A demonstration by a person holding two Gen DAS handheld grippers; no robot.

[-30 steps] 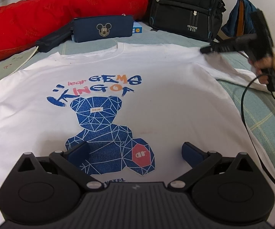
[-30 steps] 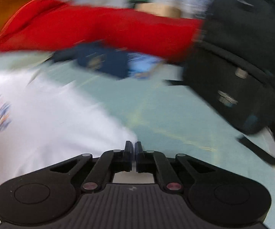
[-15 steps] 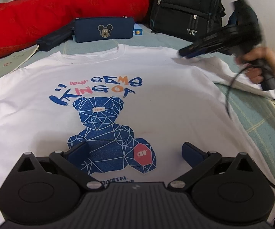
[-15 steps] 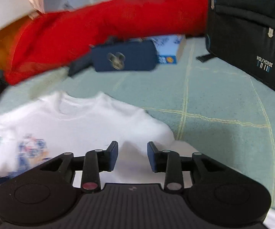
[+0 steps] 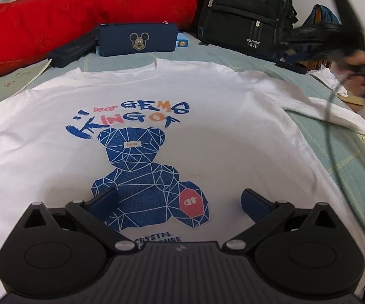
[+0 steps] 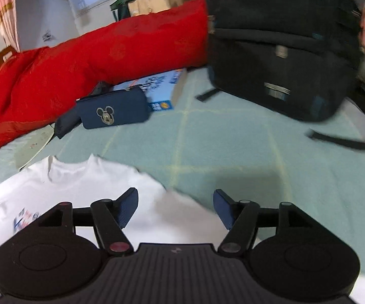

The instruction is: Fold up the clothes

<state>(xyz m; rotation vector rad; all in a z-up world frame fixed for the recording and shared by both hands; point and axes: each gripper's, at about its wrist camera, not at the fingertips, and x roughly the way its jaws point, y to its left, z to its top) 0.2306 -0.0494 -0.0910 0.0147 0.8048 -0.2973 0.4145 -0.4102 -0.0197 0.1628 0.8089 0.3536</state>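
Observation:
A white T-shirt with a blue bear print lies spread face up on the pale green bed cover. My left gripper hovers open over the bear print, nothing between its fingers. In the left wrist view my right gripper is a dark blur held by a hand, up off the cloth above the shirt's right sleeve. In its own view the right gripper hangs above the shirt's shoulder, jaws opening, nothing between them.
Along the back lie a red quilt, a navy Mickey pouch, a blue box and a black backpack. A dark flat case and a paper sheet sit at left. A cable trails on the right.
The right gripper was shut at the shirt's right sleeve; it has opened, let the cloth go and lifted up and away to the right. The left gripper has stayed where it was.

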